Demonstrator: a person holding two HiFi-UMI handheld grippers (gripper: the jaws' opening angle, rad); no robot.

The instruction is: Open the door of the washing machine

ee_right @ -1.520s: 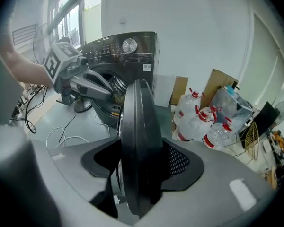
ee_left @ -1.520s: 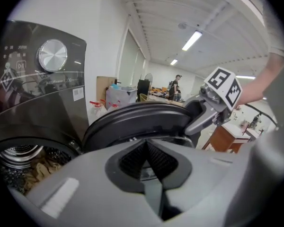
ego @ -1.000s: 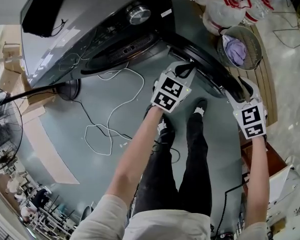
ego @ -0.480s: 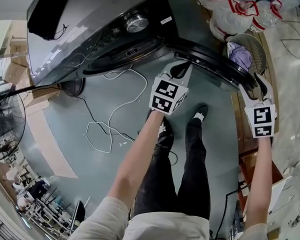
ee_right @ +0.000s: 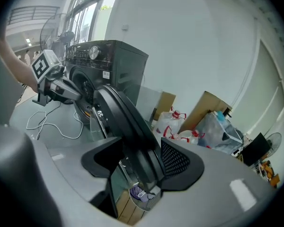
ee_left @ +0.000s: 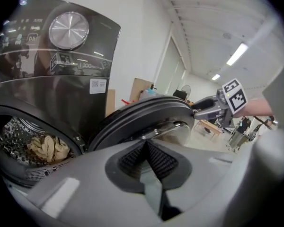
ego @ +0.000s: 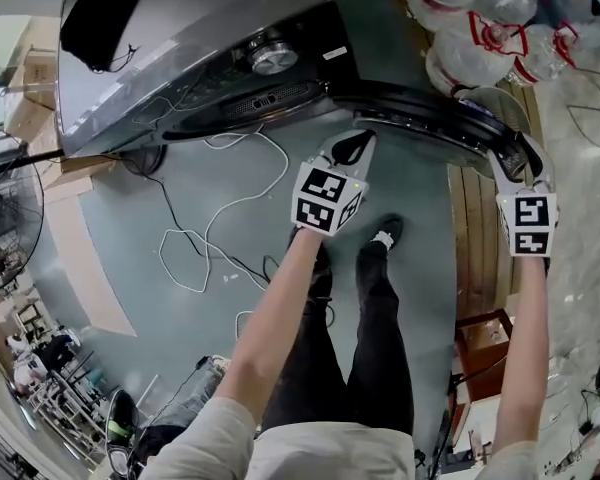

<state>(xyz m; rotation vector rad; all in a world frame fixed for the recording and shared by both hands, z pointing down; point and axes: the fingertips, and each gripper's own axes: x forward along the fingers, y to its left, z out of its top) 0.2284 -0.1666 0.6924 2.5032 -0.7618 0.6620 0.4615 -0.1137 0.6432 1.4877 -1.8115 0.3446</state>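
- Head view: dark washing machine (ego: pixel 180 58) at far left. Its round door (ego: pixel 410 108) is swung out to the right and stands open over the grey floor (ego: pixel 180 308).
- Right gripper (ego: pixel 520 160) sits at the door's free right edge. The right gripper view shows the rim between its fingers (ee_right: pixel 177 160), which are closed onto it.
- Left gripper (ego: pixel 357 143) is just beside the middle of the door, on the near side; contact can't be made out. Its fingers (ee_left: pixel 162 162) are pressed together with nothing between them.
- Left gripper view: drum mouth exposed at left with crumpled pale laundry (ee_left: pixel 45 148) inside, and a silver dial (ee_left: pixel 68 30) on the panel above.
- White cable (ego: pixel 220 218) loops on the floor left of the person's legs (ego: pixel 370 338).
- Tied plastic bags (ego: pixel 470 18) lie at far right, beyond the door.
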